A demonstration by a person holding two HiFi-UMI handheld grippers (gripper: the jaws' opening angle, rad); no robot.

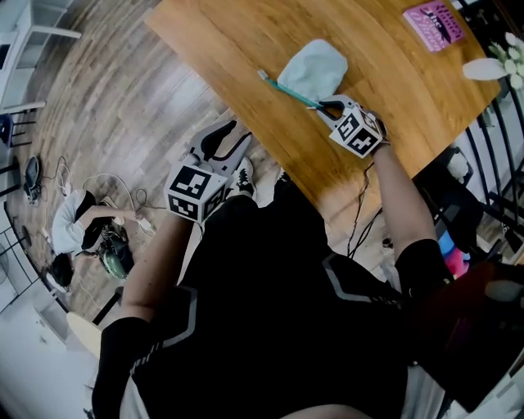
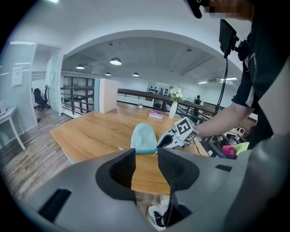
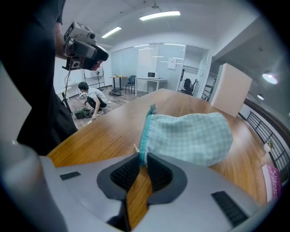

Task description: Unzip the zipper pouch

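A pale green checked zipper pouch [image 1: 315, 67] lies on the wooden table [image 1: 246, 33], its teal zipper edge [image 1: 288, 92] running along the side toward me. My right gripper [image 1: 327, 108] rests at the near end of that edge. In the right gripper view its jaws stand almost together, and the end of the zipper edge [image 3: 145, 131] is pinched between the tips of the right gripper [image 3: 141, 158]. My left gripper [image 1: 240, 132] hangs off the table over the floor, open and empty. From the left gripper [image 2: 146, 156] I see the pouch [image 2: 144, 138] and the right gripper [image 2: 174, 138] ahead.
A pink booklet [image 1: 434, 24] lies at the table's far corner, beside a white vase with flowers [image 1: 491, 67]. The table edge runs diagonally just left of the pouch. A person [image 1: 78, 225] crouches on the floor among cables at the left.
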